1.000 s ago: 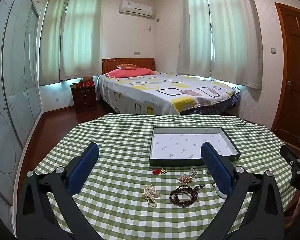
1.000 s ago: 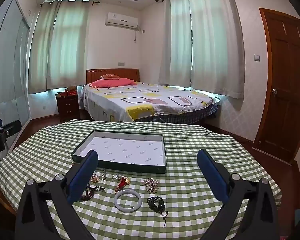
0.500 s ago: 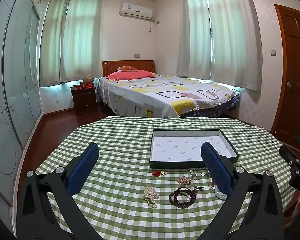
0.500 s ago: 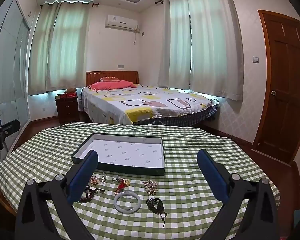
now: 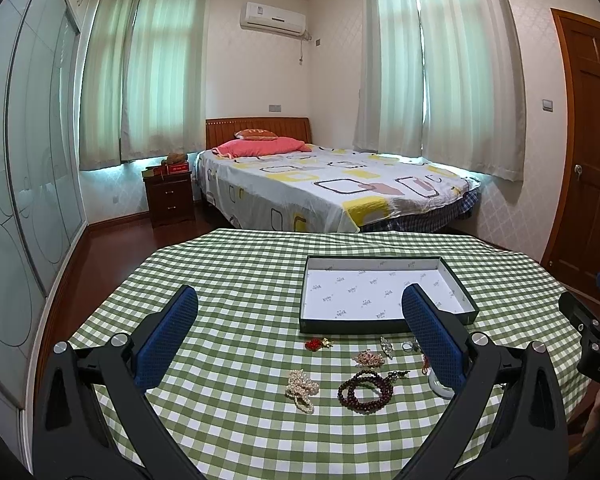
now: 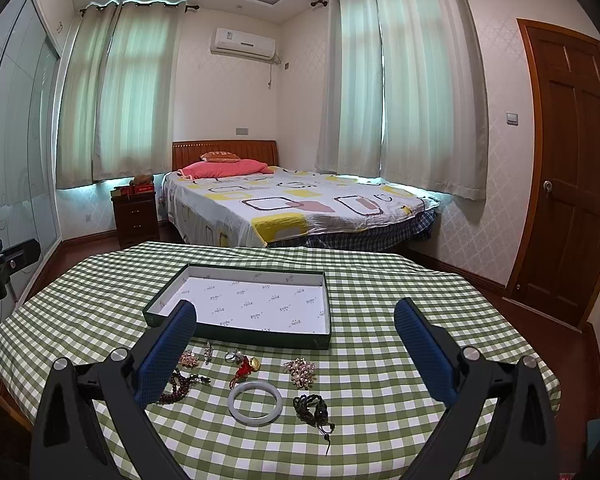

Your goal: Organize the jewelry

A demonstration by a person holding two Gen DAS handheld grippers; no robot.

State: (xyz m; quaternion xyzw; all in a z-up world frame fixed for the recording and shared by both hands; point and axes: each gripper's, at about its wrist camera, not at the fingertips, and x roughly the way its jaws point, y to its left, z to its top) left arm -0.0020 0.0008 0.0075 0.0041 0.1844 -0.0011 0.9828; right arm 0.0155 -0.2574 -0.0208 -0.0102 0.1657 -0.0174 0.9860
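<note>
We hold the left gripper (image 5: 300, 332) and the right gripper (image 6: 296, 340) above the checked table (image 5: 228, 280), both with jaws spread wide and nothing between them. The tray (image 6: 236, 334) sits empty; every piece of jewelry lies on the cloth just in front of its near wall. Nearest that wall are the red charm (image 5: 316, 344) and small brooches; farther from it lie the pearl bracelet (image 5: 302, 386), the dark bead bracelet (image 5: 364, 390), the jade bangle (image 6: 254, 403) and the black cord (image 6: 312, 408). We judge the first pick pending: descend straight over one piece, close across its thickest bunch, and lift clear of the tray wall before releasing inside.
</note>
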